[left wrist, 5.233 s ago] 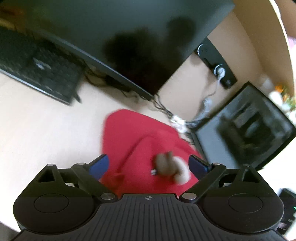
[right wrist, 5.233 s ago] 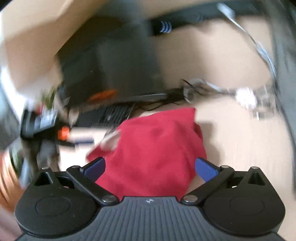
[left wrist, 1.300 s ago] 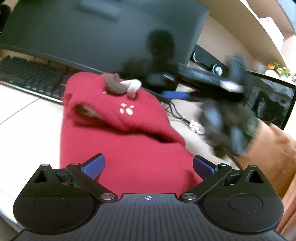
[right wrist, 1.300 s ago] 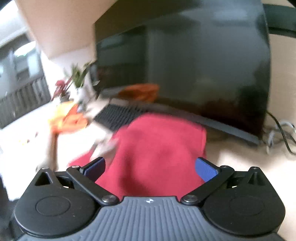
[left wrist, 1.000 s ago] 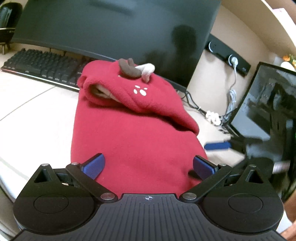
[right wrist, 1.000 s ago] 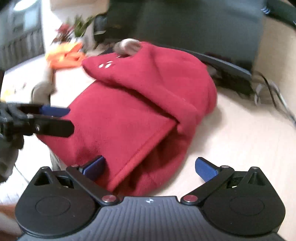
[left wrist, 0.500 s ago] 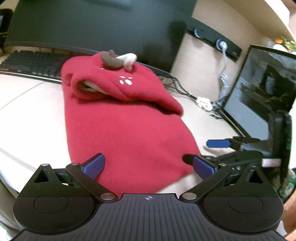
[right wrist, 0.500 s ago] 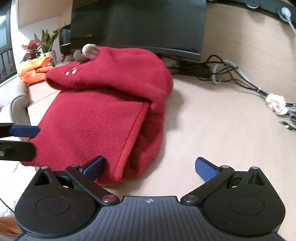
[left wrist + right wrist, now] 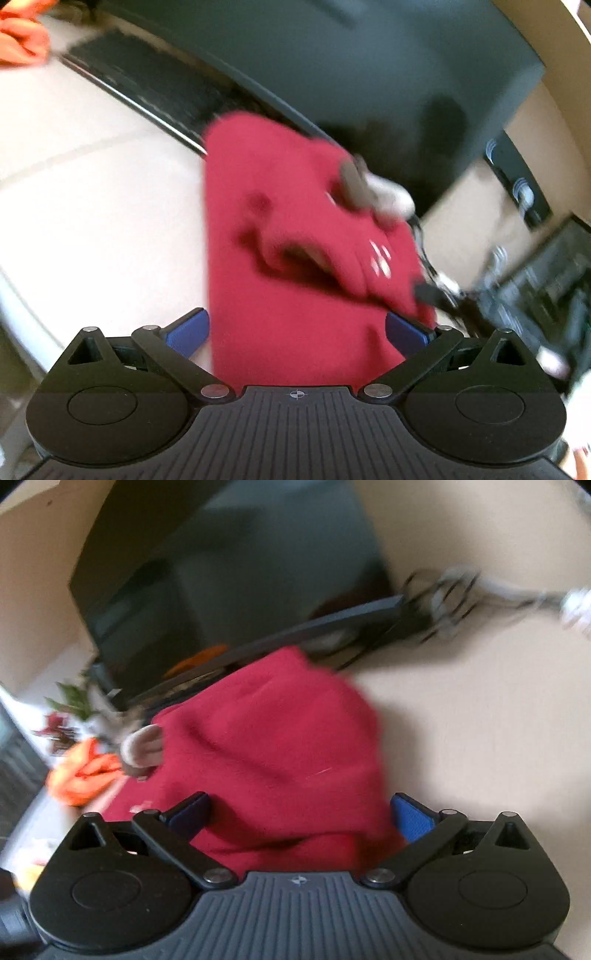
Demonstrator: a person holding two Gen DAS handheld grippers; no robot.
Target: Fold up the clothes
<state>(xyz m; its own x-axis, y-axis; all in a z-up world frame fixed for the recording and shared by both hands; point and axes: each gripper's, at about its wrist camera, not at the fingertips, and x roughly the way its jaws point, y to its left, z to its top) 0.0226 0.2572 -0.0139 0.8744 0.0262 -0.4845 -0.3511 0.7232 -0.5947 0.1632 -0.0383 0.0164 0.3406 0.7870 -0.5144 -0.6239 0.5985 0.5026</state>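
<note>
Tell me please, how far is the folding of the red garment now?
Mostly done, it seems: the red garment lies on the desk as a narrow bundle, hood on top. Nothing is in hand: the left gripper and right gripper are both open over it. Any final fold or tidying remains; blur hides the edges.

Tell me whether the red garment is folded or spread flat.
Folded, loosely: the red garment lies bunched on the desk, hood doubled over its body. Blur hides the neatness.
</note>
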